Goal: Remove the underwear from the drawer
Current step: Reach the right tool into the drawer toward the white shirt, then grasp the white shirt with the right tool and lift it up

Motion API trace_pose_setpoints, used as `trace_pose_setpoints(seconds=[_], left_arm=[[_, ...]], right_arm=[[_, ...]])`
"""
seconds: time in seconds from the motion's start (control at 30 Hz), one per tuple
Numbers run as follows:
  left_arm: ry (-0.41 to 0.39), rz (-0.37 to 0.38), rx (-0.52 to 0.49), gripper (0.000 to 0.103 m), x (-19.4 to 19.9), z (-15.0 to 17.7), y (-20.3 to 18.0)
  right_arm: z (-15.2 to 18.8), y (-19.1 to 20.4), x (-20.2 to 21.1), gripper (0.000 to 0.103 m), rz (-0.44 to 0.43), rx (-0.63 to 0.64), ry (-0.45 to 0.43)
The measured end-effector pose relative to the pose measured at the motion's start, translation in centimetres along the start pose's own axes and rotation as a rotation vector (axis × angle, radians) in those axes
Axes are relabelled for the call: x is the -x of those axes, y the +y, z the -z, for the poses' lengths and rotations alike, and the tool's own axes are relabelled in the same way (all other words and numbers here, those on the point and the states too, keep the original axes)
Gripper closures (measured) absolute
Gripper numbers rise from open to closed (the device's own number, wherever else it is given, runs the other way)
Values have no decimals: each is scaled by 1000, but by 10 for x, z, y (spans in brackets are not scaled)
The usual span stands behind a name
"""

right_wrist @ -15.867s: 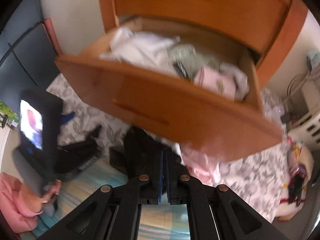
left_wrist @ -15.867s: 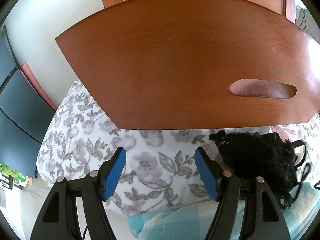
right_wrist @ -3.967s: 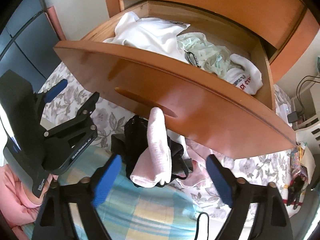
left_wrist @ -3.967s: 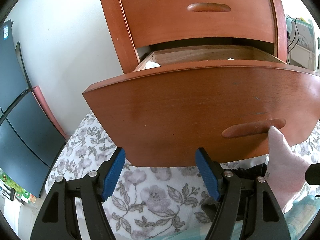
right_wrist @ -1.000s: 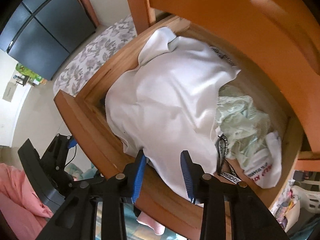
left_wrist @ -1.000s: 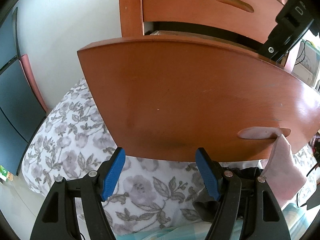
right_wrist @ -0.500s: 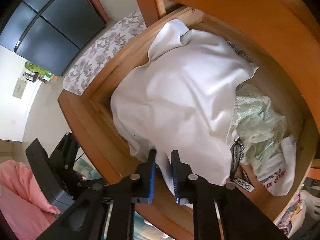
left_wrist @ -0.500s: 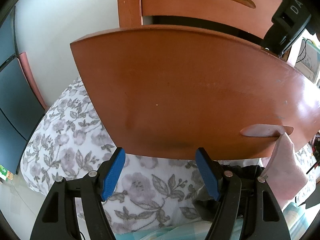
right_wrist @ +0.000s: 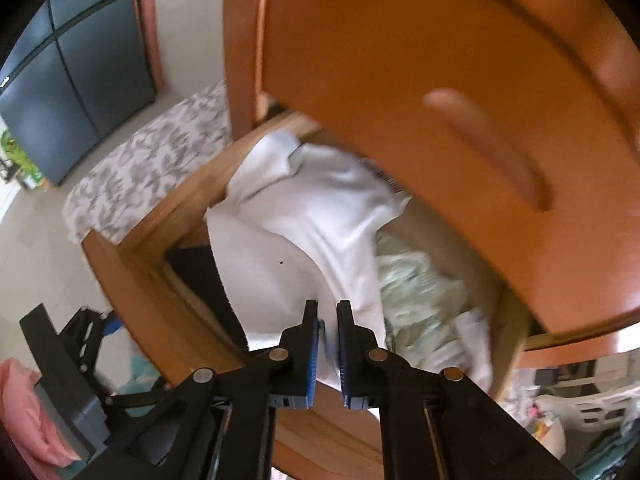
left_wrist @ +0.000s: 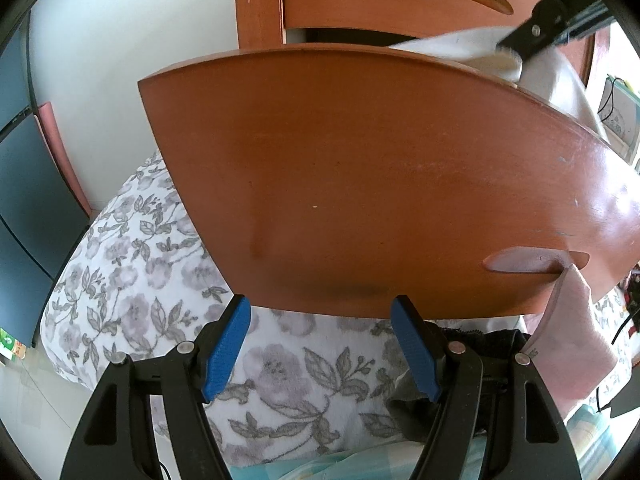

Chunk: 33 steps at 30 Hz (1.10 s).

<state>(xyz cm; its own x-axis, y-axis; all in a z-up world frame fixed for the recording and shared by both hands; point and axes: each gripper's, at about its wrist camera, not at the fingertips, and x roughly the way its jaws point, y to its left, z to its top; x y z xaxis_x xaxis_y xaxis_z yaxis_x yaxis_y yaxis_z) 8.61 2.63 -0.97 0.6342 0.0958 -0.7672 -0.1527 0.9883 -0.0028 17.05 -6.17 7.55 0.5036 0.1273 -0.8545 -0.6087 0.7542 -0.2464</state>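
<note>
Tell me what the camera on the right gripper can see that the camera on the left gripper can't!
Only the right wrist view looks inside the open wooden drawer: a pale green lacy garment, a black cloth, and the right gripper pinching the white cotton garment.

Only the left wrist view shows the pale pink cloth hanging from the drawer handle, and the open left gripper's blue pads.

Both show the drawer, the white garment and the grey floral bedspread.
</note>
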Motion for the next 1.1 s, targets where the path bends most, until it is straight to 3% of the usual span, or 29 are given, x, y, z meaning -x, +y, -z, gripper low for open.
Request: trace_pose_setpoints(seconds=[0.13, 0.53, 1.1], left_arm=[[-1, -1, 0, 30, 0, 0, 0], [-9, -24, -12, 30, 2, 2, -4], [-51, -79, -50, 30, 16, 4, -17]], right_arm=[[-1, -5, 22, 94, 100, -6, -78], [-9, -7, 89, 95, 274, 7, -246], [18, -21, 198, 95, 418, -59, -431]])
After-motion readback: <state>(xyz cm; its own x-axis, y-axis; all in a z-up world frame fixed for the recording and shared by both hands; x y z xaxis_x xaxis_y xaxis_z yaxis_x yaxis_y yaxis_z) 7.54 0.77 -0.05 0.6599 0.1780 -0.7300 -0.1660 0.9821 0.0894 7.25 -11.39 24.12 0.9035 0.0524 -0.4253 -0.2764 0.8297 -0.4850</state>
